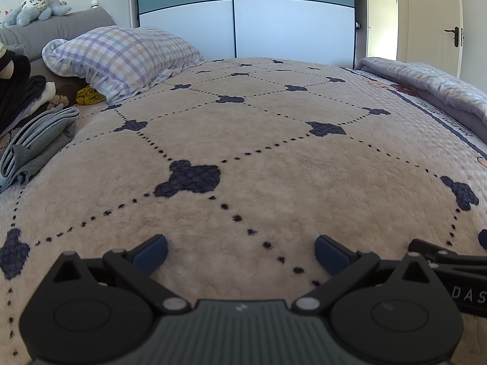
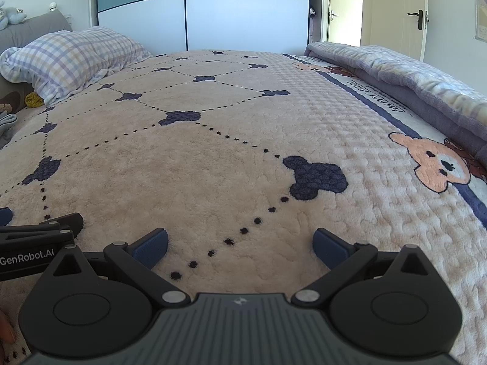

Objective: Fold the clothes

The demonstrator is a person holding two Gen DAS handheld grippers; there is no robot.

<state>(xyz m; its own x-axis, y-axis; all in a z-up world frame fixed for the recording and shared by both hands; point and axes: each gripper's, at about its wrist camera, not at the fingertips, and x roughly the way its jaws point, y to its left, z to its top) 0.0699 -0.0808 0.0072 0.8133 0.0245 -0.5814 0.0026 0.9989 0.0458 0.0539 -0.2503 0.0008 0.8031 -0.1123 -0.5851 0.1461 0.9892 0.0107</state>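
both tools spread apart, empty: left tool (image 1: 240, 254), right tool (image 2: 240, 248), over blanket (image 1: 274, 158).

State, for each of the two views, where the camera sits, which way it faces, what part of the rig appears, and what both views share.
Left wrist: sits on the left tool, facing across the bed blanket toward the wardrobe; open blue fingers show.
Right wrist: sits on the right tool, facing likewise; the left tool's edge shows at left.
Shared: checked pillow, wardrobe, blanket.

Daylit bedroom: blue-panelled wardrobe (image 1: 243, 15) behind a bed (image 1: 258, 158).
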